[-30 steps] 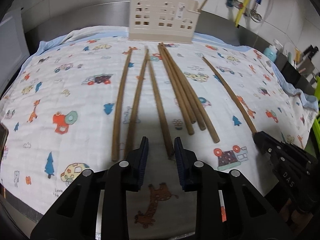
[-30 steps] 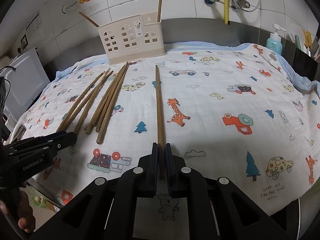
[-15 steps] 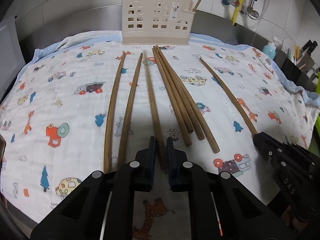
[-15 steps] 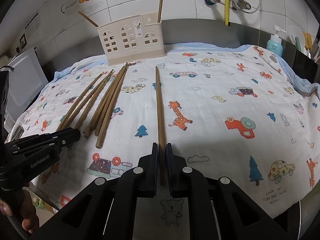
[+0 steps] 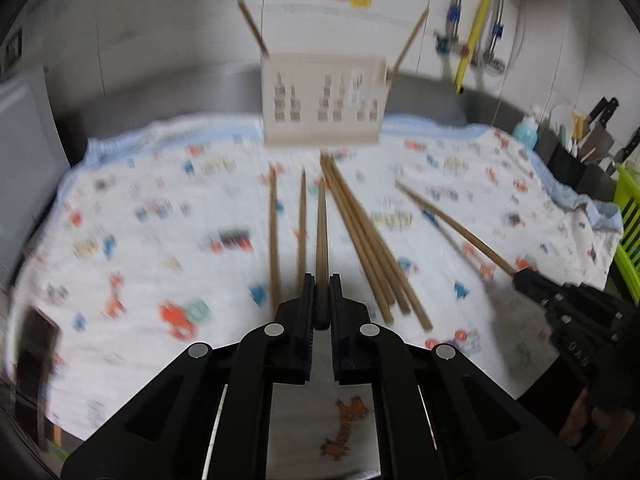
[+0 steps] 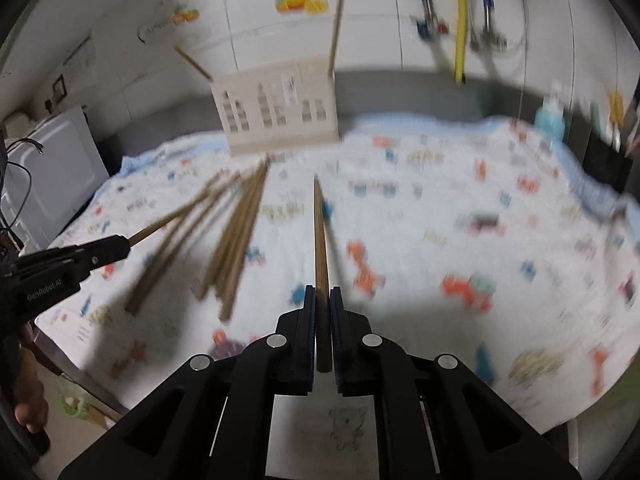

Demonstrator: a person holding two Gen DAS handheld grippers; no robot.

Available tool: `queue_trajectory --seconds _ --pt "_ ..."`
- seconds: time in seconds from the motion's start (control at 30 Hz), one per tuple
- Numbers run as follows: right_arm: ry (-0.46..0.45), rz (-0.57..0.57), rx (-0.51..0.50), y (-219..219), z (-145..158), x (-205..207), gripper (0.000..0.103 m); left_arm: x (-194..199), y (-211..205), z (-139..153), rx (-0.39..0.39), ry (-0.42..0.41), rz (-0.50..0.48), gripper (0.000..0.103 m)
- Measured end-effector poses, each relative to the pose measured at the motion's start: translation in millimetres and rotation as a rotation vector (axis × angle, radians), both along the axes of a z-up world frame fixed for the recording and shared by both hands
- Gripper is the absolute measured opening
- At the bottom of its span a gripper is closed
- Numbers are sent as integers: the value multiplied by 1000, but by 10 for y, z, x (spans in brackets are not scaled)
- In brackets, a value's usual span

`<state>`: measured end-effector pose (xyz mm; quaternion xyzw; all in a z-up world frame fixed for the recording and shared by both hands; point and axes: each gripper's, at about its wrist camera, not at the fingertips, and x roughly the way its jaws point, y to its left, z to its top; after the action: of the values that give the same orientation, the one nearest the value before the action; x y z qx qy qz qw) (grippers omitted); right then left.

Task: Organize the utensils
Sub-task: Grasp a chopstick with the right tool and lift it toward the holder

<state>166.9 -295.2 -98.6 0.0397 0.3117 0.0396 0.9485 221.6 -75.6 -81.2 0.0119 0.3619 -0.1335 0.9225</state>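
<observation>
Chopsticks (image 5: pixel 362 236) lie loose on the patterned cloth (image 5: pixel 140 240) before the cream holder (image 5: pixel 322 98); the left hand-held gripper (image 5: pixel 321 300) clamps one chopstick. Right view: right hand-held gripper (image 6: pixel 323 308) pinches another chopstick (image 6: pixel 320 236), beside the loose ones.

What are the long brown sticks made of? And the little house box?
The chopsticks look like wood or bamboo: matte brown, no shine. The one in the left claw looks the same. The chopstick holder seems plastic: smooth cream walls with neat cut-out windows. Blur hides fine grain.
</observation>
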Motion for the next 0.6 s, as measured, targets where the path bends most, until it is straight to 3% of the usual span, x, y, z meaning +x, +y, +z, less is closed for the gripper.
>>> queue_trajectory --seconds 0.27,0.6 --pt "-149 87 -67 39 821 185 7 148 175 561 -42 -113 -33 6" --pt "-124 200 -72 59 1514 886 7 560 245 922 -53 -153 -78 6"
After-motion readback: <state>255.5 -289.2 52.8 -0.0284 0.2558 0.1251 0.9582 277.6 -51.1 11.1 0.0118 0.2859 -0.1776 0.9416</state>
